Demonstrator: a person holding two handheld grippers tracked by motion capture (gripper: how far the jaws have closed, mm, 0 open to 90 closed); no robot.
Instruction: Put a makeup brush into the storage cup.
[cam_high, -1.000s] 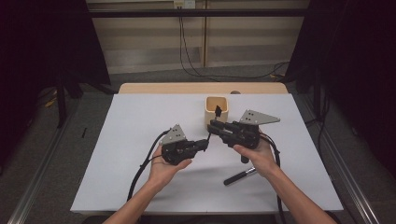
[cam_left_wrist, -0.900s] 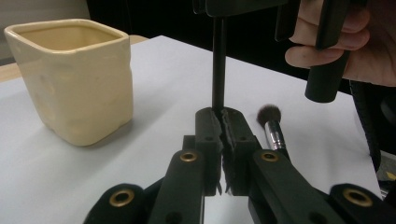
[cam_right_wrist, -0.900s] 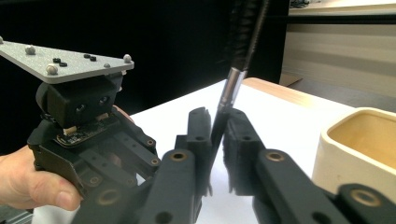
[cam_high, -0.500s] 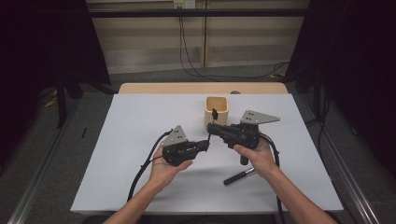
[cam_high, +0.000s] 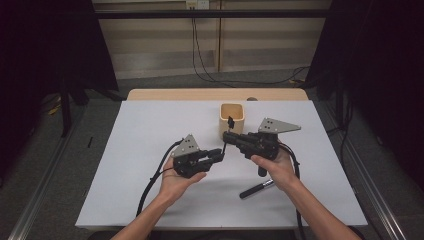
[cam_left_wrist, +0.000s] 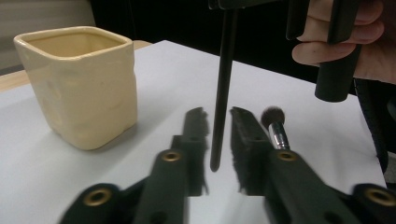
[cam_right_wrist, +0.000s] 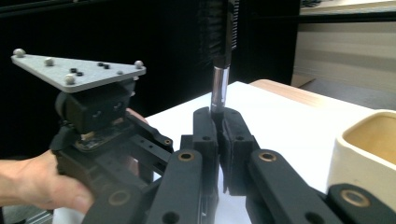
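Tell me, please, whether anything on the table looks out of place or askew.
Only one thing: a second brush lies flat on the white table by the right hand, outside the cream cup. The right gripper holds the other brush upright; the left gripper, fingers just opening, no longer presses on it.

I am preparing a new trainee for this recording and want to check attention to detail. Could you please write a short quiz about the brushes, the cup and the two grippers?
1. True or false: the right gripper is shut on the upright brush.
2. What stands between the jaws of the left gripper, and do they press on it?
3. Where is the second brush? A: in the cream cup. B: lying on the table. C: in the left gripper.

Key
1. True.
2. The handle of the upright brush. No, the jaws have just been opening and stand apart from it.
3. B.
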